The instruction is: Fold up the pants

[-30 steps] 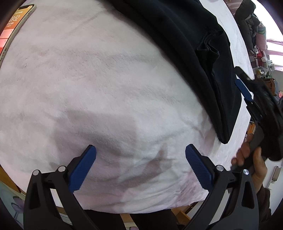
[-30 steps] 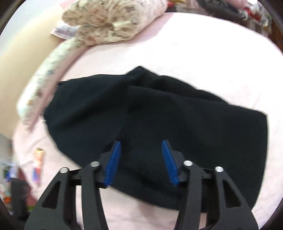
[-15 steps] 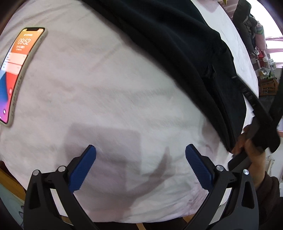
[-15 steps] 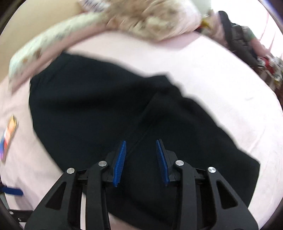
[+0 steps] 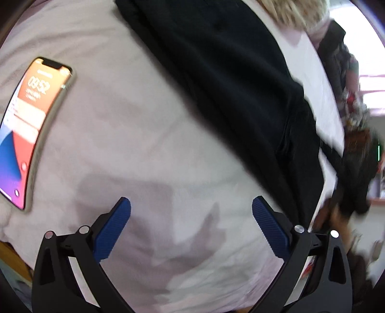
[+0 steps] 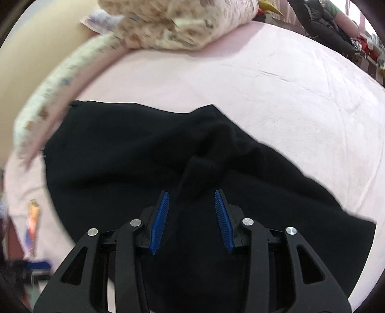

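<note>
I see the pants lying on the bed, spread across its pink sheet, black and partly doubled over, with a raised ridge of cloth near their middle. My right gripper points down at that ridge; its jaws stand part open, having just opened slightly, with the ridge rising between the blue pads but not pressed by either. My left gripper is over bare sheet, jaws wide apart with nothing between them; the pants' edge lies beyond and to its right. A phone with a lit screen lies on the sheet at the left, well apart from the pants. A floral quilt is bunched at the bed's far end. A hand on the right gripper shows blurred at the right edge of the left view.
</note>
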